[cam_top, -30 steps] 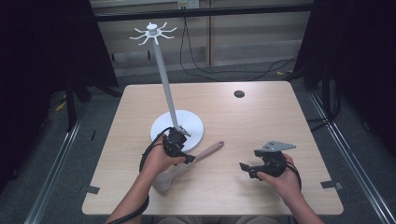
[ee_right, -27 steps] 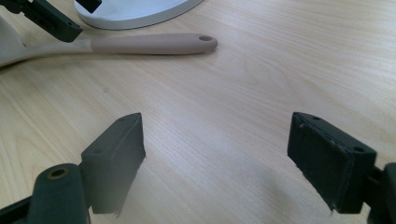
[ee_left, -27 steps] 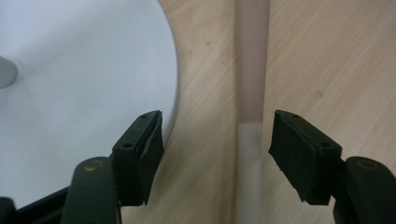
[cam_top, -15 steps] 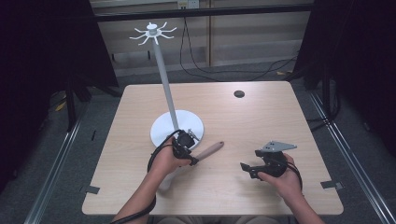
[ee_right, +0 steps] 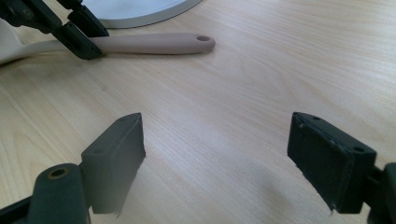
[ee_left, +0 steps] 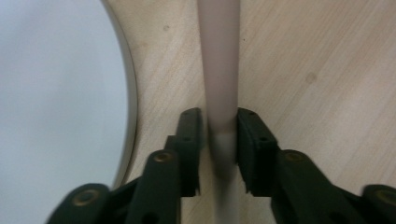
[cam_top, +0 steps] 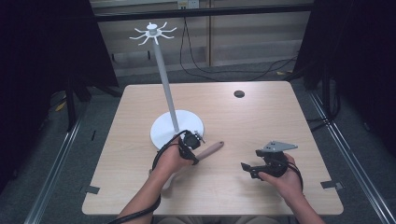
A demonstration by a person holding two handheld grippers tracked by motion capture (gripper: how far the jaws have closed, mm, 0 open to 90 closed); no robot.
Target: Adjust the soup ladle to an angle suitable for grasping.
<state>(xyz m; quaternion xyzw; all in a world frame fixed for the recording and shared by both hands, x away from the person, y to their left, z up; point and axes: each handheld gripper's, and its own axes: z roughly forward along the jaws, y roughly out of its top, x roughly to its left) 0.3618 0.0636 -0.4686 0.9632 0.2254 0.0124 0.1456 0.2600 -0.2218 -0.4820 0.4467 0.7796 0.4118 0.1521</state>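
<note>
Since the spatula (cam_top: 210, 150) lies flat just off the stand base (cam_top: 164, 131), toward the table's near edge, I've pinched my left gripper (ee_left: 219, 140) across its handle, right gripper (ee_right: 215, 158) resting wide open, free to assist.

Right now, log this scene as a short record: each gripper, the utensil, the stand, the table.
left gripper: jaws closed on the handle of the spatula, beside the stand's base
right gripper: jaws wide apart, nothing between them, above bare wood
spatula: pale beige, lying flat, hole at the handle's end, blade end toward the person
utensil stand: white, upright pole on a round base, hooks at the top, nothing hung on them
table: light wood, small dark disc near the far edge
</note>
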